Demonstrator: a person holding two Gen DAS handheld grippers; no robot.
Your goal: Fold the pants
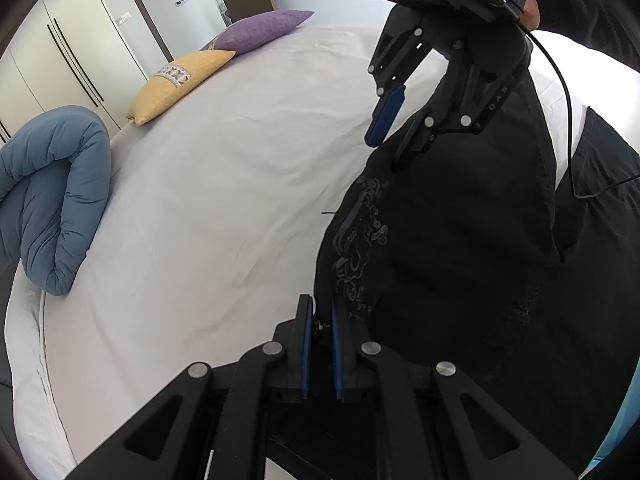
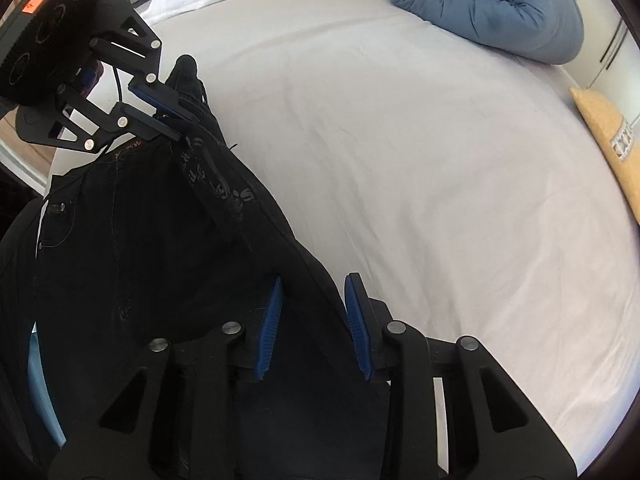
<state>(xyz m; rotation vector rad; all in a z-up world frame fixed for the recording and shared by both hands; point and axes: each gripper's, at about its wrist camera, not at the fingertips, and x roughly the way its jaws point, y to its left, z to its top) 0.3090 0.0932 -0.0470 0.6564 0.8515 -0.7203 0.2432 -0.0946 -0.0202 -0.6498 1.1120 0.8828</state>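
Black pants [image 1: 452,216] with a grey printed strip hang over the edge of the white bed [image 1: 224,184]. My left gripper [image 1: 320,320] is shut on the pants' edge, the cloth pinched between its blue pads. It also shows in the right wrist view [image 2: 170,110], clamped on the upper corner of the pants [image 2: 152,240]. My right gripper [image 2: 314,312] is open, its blue pads either side of the pants' edge without pressing it. In the left wrist view it [image 1: 394,136] hangs open above the pants' top edge.
A rolled blue duvet [image 1: 52,196] lies at the bed's left side, also in the right wrist view [image 2: 492,4]. A yellow pillow [image 1: 180,80] and a purple pillow [image 1: 260,30] lie at the far edge. White wardrobe doors [image 1: 60,52] stand behind. A black cable [image 1: 568,128] trails from the right gripper.
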